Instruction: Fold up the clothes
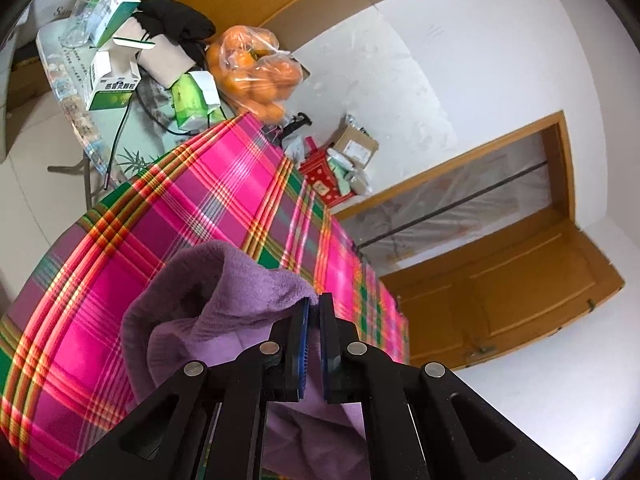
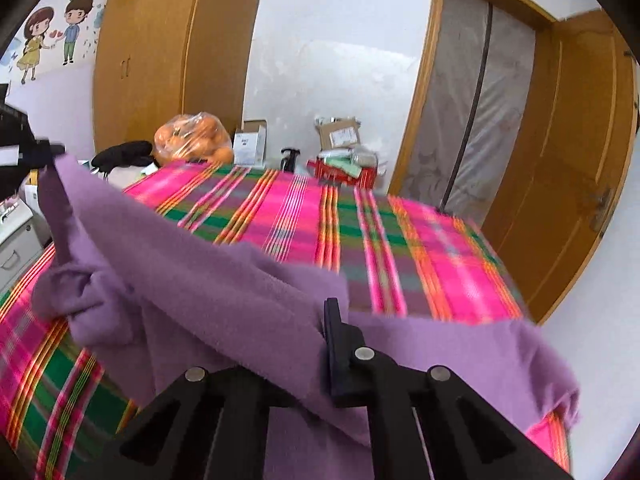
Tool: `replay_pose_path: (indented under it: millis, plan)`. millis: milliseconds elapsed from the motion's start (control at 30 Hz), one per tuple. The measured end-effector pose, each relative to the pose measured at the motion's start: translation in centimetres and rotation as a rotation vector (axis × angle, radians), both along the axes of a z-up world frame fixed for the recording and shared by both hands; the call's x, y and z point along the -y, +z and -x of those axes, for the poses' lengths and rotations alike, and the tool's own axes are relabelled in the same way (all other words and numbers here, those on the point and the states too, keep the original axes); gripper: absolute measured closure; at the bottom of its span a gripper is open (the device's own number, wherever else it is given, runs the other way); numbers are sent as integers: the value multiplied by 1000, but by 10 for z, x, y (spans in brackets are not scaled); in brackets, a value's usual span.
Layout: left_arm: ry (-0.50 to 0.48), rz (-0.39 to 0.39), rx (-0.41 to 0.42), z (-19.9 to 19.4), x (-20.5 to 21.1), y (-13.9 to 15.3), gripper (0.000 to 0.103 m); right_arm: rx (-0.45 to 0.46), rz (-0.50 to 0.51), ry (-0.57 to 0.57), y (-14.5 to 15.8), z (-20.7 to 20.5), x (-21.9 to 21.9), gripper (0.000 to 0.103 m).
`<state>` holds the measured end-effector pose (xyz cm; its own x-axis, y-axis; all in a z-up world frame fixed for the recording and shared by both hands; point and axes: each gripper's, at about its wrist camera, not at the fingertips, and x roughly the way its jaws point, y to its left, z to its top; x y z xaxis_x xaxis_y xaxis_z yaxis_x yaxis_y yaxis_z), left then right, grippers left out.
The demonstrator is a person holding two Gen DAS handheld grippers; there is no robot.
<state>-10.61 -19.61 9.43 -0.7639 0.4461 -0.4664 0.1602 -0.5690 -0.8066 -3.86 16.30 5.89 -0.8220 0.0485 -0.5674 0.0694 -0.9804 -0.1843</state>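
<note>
A purple fleece garment hangs lifted above the pink plaid tablecloth. My left gripper is shut on an edge of the purple garment, which drapes to its left and below it. My right gripper is shut on another edge; the cloth covers its left finger. The left gripper shows in the right wrist view at the far left, holding the garment's raised end. The cloth is stretched between the two grippers.
A bag of oranges, a black cloth, boxes, a glass and a red tin stand at the table's far end. A wooden door and wardrobe are behind.
</note>
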Motion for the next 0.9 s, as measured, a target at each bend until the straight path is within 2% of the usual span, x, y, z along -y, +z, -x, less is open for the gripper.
replay_pose_path:
  millis: [100,167,300,433,567,800,900]
  plan:
    - [-1,16,17,9,-3,-6,100,5,-29,28,9,18,2,96]
    - [0,21,27,16,-4,-9,100,42,-33,59,13,32,2,96]
    - [26,45,43,29,-1,-13,100,145,86,120,22,54,-10,96]
    - [26,53,40,40,-1,-13,100,157,85,96,28,72,-20,96]
    - [9,68,64,50,-6,-18,100,172,131,78,29,92,-25,96]
    - [-22,83,92,55,-13,-26,100,238,104,52,17,146,-23,96]
    - [-33,89,100,55,-14,-28,100,233,110,34,17,163,-23,96]
